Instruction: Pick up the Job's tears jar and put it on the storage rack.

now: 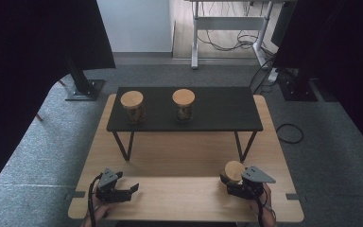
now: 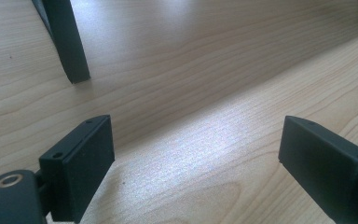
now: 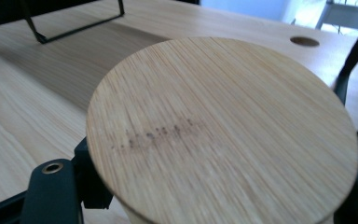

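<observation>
Bamboo-lidded jar gripped by right tongs, 2 jars on shelf

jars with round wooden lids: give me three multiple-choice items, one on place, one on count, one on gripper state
1. Where is the jar with the round wooden lid nearest the person?
A. between the right gripper's jaws
B. on the black shelf
C. on the carpet

2. How many wooden-lidded jars stand on the black metal shelf?
A. one
B. two
C. three

3. The left gripper is:
A. shut on a jar
B. open with nothing in it
C. holding a lid

Key: 1 A, its jaws flank the jar; 2 B, two stand at the shelf's left; 3 B, jaws apart over bare wood.
</observation>
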A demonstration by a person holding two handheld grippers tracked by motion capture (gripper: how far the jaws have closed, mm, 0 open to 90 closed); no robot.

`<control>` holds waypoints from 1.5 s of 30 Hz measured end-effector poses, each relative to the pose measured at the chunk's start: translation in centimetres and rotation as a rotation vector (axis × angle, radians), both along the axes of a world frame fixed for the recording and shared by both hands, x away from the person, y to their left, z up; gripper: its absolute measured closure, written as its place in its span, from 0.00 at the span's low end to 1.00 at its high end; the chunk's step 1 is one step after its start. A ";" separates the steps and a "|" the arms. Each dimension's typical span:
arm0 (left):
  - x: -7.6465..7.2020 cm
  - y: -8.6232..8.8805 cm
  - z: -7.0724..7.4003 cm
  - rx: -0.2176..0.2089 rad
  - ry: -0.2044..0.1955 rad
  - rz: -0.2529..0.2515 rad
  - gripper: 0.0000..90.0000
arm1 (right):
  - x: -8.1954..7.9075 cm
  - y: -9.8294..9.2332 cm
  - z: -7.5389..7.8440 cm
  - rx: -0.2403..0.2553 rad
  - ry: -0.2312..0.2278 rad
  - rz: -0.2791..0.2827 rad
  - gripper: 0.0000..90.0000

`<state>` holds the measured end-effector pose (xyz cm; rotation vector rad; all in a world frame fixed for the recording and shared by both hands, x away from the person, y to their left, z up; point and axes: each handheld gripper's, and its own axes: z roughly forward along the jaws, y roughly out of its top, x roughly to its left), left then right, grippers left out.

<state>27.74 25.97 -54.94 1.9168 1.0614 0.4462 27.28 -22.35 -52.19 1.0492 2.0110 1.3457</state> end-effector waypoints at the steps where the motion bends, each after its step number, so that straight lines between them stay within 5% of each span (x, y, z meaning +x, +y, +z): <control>1: 0.0 0.0 0.0 0.000 0.000 0.000 0.11 | -0.2 0.1 0.2 0.003 -0.005 0.004 0.27; 45: 0.0 -0.1 0.0 0.009 0.001 0.003 0.11 | -2.5 1.2 4.2 0.024 -0.112 0.085 0.27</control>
